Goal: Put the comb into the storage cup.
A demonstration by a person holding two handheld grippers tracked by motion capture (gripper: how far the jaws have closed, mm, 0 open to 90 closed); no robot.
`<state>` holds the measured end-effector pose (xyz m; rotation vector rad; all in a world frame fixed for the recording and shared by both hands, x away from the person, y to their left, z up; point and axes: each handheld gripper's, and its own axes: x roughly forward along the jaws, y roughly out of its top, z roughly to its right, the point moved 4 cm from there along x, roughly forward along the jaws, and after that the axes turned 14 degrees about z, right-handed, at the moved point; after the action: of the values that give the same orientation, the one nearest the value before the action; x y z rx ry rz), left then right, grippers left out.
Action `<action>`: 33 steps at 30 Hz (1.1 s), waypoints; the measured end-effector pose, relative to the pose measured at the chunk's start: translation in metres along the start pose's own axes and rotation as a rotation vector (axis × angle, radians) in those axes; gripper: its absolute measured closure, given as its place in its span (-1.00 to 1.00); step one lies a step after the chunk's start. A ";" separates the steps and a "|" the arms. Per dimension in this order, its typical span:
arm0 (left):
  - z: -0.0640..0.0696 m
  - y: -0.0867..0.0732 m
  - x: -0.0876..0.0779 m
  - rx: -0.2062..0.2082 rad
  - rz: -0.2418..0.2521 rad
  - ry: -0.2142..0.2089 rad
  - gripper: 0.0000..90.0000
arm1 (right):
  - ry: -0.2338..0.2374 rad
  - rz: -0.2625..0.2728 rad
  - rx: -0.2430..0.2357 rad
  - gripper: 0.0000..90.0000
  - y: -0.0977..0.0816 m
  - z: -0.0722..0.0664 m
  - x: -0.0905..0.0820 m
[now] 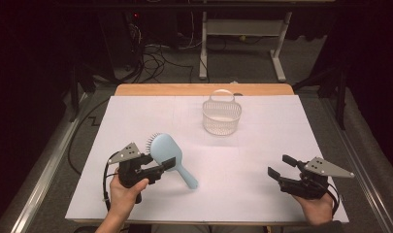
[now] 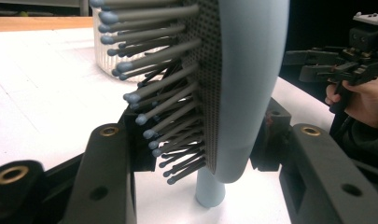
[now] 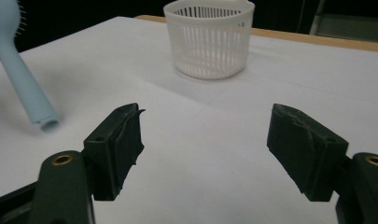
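We hold our left gripper (image 1: 169, 164) low over the near left of the table, its black jaws pointing right and clamped on something between them, our left hand (image 1: 124, 190) wrapped around the grip below. Our right gripper (image 1: 281, 166) sits at the near right, pointing left and away, jaws spread apart with nothing between them, our right hand (image 1: 314, 206) underneath.

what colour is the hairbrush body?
Pale blue hairbrush; best in the high view.

A wooden table (image 1: 136, 89) (white sheet (image 1: 262, 145) over it) carries a white basket (image 1: 221, 115).
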<state>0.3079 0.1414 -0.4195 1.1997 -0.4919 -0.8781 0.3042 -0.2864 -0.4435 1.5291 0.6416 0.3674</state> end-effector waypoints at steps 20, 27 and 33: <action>-0.012 0.020 -0.005 -0.003 0.017 0.034 0.18 | -0.055 0.028 0.075 -0.48 -0.024 0.024 -0.016; -0.014 0.037 0.002 0.017 0.019 0.031 0.18 | -0.037 0.017 0.052 -0.49 -0.024 0.020 -0.010; -0.015 0.045 0.008 0.035 0.018 0.039 0.18 | -0.040 0.031 0.055 -0.49 -0.023 0.021 -0.011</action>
<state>0.3379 0.1487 -0.3825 1.2408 -0.4877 -0.8325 0.3039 -0.3109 -0.4664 1.5964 0.6016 0.3440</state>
